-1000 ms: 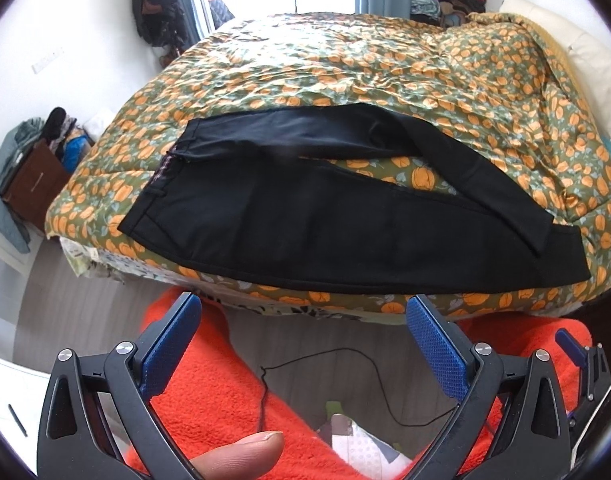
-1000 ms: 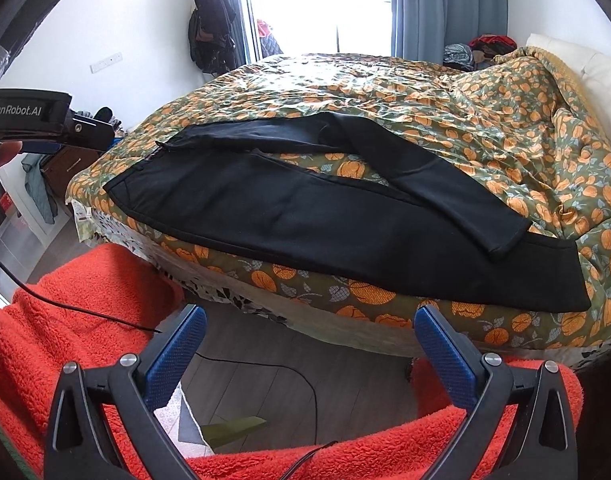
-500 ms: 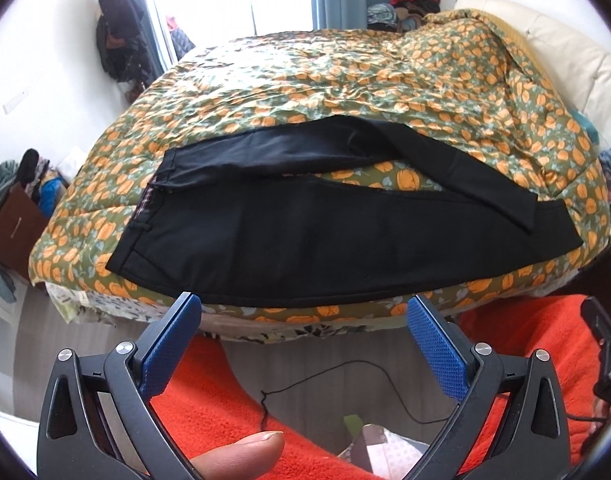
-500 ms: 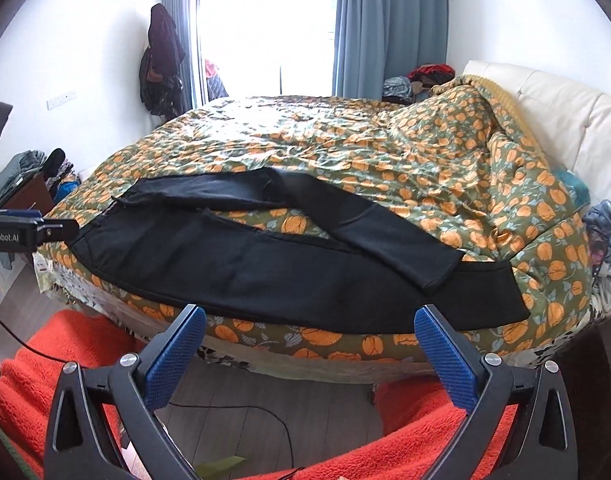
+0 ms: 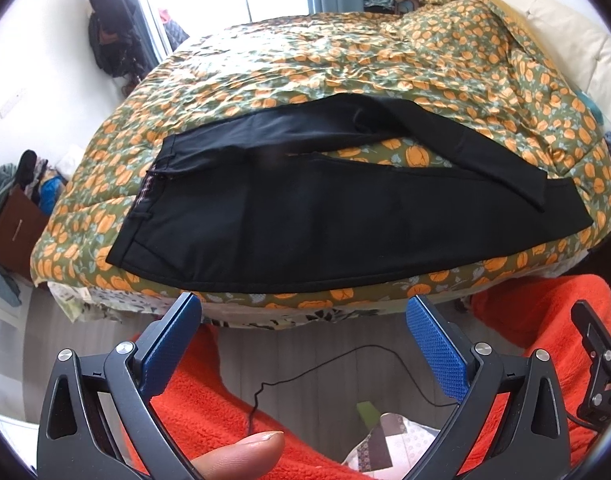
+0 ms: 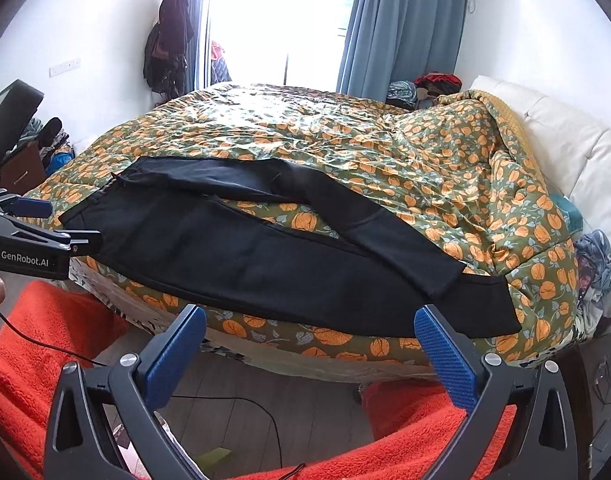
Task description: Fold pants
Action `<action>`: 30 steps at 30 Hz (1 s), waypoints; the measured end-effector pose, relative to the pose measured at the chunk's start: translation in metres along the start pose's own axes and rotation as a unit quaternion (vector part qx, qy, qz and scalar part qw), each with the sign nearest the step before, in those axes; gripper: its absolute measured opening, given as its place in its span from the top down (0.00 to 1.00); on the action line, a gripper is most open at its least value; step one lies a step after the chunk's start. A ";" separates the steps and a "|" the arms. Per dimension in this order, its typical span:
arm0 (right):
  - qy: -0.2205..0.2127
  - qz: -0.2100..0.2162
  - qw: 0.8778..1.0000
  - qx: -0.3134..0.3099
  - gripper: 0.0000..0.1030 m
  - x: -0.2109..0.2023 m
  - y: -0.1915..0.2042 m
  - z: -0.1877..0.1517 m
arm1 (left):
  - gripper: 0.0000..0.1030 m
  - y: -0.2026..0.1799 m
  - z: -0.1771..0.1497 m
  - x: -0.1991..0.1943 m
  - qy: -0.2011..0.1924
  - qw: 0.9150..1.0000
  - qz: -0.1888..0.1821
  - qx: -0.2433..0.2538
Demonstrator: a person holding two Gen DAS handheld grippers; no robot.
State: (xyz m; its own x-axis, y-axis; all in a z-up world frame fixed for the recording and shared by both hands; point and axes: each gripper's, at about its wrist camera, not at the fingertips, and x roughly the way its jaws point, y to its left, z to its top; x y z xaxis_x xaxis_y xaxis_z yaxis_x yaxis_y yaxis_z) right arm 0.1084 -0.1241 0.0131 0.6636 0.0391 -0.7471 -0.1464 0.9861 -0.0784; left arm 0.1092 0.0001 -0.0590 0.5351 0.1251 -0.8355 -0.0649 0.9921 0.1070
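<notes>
while both tools were held back from the bed, the pants lay unfolded along its near edge.

the black pants [image 5: 325, 216] were spread lengthwise on the pumpkin-print duvet [image 5: 345, 60], close to the near side of the bed, apparently so that they could be reached from the floor without leaning far. the waistband [image 5: 141, 216] was laid toward the left and the cuffs toward the right; the far leg [image 6: 385, 236] was angled across so that its cuff rested on the near leg, a wedge of duvet being left bare between them. the left hand-held gripper [image 5: 305, 344] was held released, its blue pads wide apart and nothing between them, low in front of the mattress edge. the right hand-held gripper [image 6: 309, 352] was likewise kept spread and unloaded, aimed toward the cuff end. no fold was judged to have been made yet; each tool seemed to be assigned one end of the garment.
</notes>
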 end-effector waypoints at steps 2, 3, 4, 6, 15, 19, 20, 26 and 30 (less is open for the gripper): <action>0.003 0.001 1.000 -0.004 0.00 0.001 0.003 -0.001 | 0.01 0.001 -0.002 0.000 0.000 1.000 0.001 -0.002; 0.003 -0.001 1.000 -0.004 0.00 0.001 0.004 -0.001 | 0.01 0.002 -0.002 0.000 0.000 1.000 0.001 -0.004; 0.003 -0.004 1.000 -0.004 0.00 0.001 0.004 -0.001 | 0.01 0.002 -0.003 0.001 0.002 1.000 0.001 -0.004; 0.002 -0.009 1.000 0.000 0.00 0.001 0.002 -0.002 | 0.01 0.000 -0.004 0.002 0.004 1.000 0.000 -0.002; 0.003 -0.004 1.000 0.020 0.00 0.002 -0.011 -0.010 | 0.01 -0.013 -0.003 0.001 0.009 1.000 -0.010 0.018; 0.002 0.010 1.000 0.019 0.00 0.004 -0.009 -0.012 | 0.01 -0.013 -0.005 0.002 0.014 1.000 -0.009 0.018; 0.001 0.012 1.000 0.018 0.00 0.004 -0.008 -0.012 | 0.01 -0.013 -0.005 0.002 0.013 1.000 -0.007 0.018; -0.027 0.055 0.998 0.012 0.00 0.000 -0.003 -0.009 | 0.01 -0.011 -0.003 0.003 0.010 1.000 -0.010 0.015; 0.003 0.093 0.995 0.019 0.00 0.014 -0.002 -0.013 | 0.01 -0.005 -0.005 0.013 0.025 0.999 -0.024 -0.005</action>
State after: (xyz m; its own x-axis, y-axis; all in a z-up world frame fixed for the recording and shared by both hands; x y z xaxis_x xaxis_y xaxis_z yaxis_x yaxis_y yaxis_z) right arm 0.1087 -0.1274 -0.0055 0.6236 0.2211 -0.7498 -0.2386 0.9672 0.0868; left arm 0.1119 -0.0036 -0.0732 0.4950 0.0780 -0.8654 -0.0485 0.9969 0.0620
